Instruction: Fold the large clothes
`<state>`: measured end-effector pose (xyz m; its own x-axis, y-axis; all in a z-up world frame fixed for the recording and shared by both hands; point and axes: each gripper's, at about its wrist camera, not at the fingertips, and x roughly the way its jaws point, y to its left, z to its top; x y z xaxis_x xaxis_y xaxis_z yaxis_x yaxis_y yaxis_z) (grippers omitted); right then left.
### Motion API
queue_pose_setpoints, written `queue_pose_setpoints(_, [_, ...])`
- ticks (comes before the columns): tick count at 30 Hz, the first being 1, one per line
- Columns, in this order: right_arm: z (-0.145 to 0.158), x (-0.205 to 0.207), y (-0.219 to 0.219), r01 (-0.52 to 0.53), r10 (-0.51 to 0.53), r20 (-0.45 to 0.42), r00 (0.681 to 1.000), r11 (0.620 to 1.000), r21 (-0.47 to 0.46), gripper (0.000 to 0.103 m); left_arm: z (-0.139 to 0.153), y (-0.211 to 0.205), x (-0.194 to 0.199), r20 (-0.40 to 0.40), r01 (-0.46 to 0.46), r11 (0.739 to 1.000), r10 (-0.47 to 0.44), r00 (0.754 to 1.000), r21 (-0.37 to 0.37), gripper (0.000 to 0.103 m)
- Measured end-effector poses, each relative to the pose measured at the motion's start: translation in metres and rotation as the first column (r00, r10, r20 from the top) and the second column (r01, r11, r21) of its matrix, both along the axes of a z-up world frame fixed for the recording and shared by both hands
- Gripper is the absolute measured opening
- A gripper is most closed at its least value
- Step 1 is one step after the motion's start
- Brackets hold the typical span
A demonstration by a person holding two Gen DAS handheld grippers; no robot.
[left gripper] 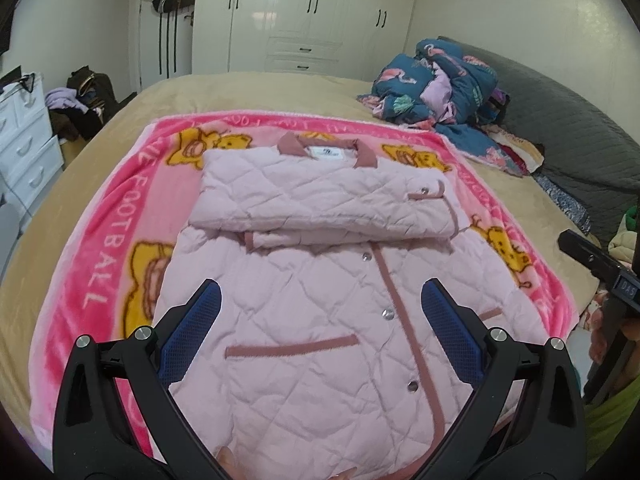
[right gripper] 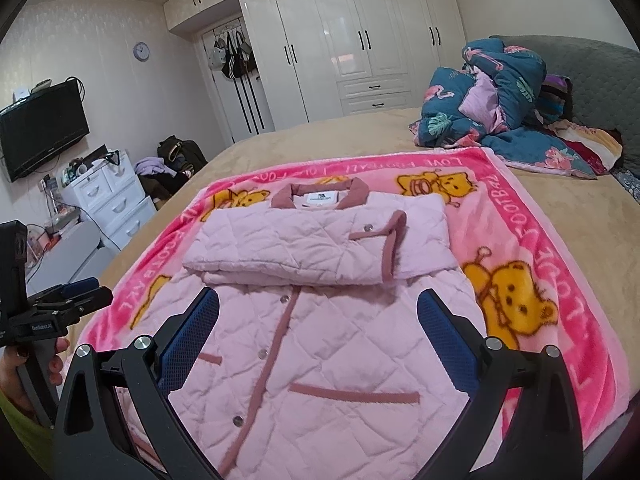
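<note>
A pale pink quilted jacket lies front-up on a fluffy pink blanket printed with yellow bears, spread over the tan bed. Its diamond-stitched fabric is trimmed in dusty rose along the collar, front edge and pocket slits, with metal snaps down the front. Both sleeves are folded across the chest into a thick band.

The left hand-held gripper hovers over the lower half of the jacket, jaws spread wide with nothing between the blue textured pads. The right hand-held gripper is likewise wide apart and empty above the hem.

A crumpled teal floral quilt sits near the grey headboard; glossy white wardrobes stand behind.
</note>
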<state>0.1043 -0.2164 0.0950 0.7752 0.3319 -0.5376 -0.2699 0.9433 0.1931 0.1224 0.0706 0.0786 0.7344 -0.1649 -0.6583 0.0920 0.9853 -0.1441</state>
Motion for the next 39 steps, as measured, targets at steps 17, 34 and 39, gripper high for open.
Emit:
queue_pose_setpoints(17, [-0.042,-0.009,-0.034,0.025,-0.028,-0.071,0.997,0.999,-0.042,0.099,-0.04,0.022,-0.012,-0.093,-0.072,0.996,0.076,0.993,0.048,0.094])
queue_pose_setpoints(34, [-0.076,-0.01,-0.059,0.053,-0.063,-0.142,0.988,0.996,-0.076,0.099,-0.088,0.086,-0.027,-0.212,-0.198,0.977,0.211,0.954,0.082,0.094])
queue_pose_setpoints(39, [-0.083,-0.011,-0.065,0.062,-0.075,-0.16,0.984,0.994,-0.089,0.099,-0.102,0.104,-0.033,-0.258,-0.225,0.973,0.233,0.938,0.058,0.094])
